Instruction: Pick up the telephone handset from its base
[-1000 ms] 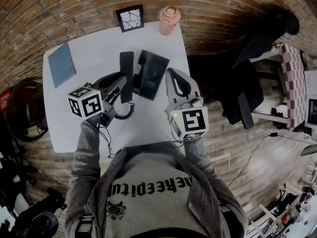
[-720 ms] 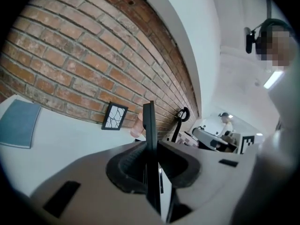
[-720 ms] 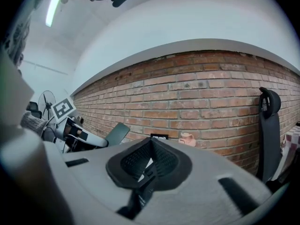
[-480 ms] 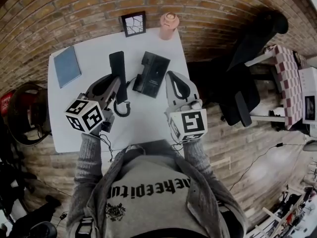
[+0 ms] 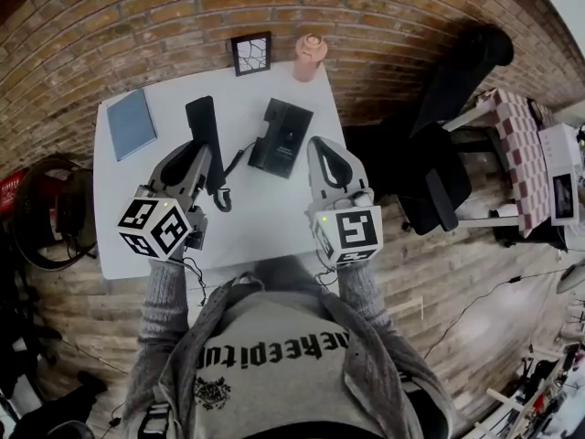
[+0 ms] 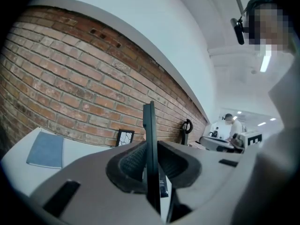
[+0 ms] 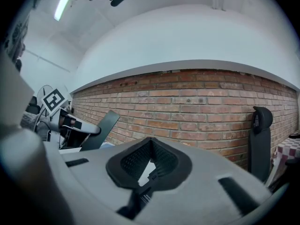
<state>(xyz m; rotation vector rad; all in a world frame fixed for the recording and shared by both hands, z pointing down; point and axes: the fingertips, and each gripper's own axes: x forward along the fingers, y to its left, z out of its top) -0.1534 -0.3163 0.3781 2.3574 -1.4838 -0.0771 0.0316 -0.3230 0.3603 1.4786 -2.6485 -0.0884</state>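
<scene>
The black handset (image 5: 203, 126) is off the table and held away from the black telephone base (image 5: 283, 137), to the base's left. My left gripper (image 5: 203, 161) is shut on the handset's lower half. In the left gripper view the handset (image 6: 149, 125) stands edge-on and upright between the pads of my left gripper (image 6: 150, 168). A coiled cord (image 5: 239, 156) runs from the handset to the base. My right gripper (image 5: 321, 144) hovers just right of the base, shut with nothing in it. In its own view the right gripper (image 7: 150, 143) faces the brick wall, and the raised handset (image 7: 101, 125) shows at the left.
On the white table (image 5: 265, 218) a blue notebook (image 5: 131, 123) lies at the far left. A small picture frame (image 5: 250, 53) and a pink cup (image 5: 309, 55) stand at the back edge by the brick wall. A black office chair (image 5: 452, 99) stands to the right.
My left gripper has lifted the handset up and to the left, away from the base, and the cord has stretched. The right gripper has risen a little beside the base.
</scene>
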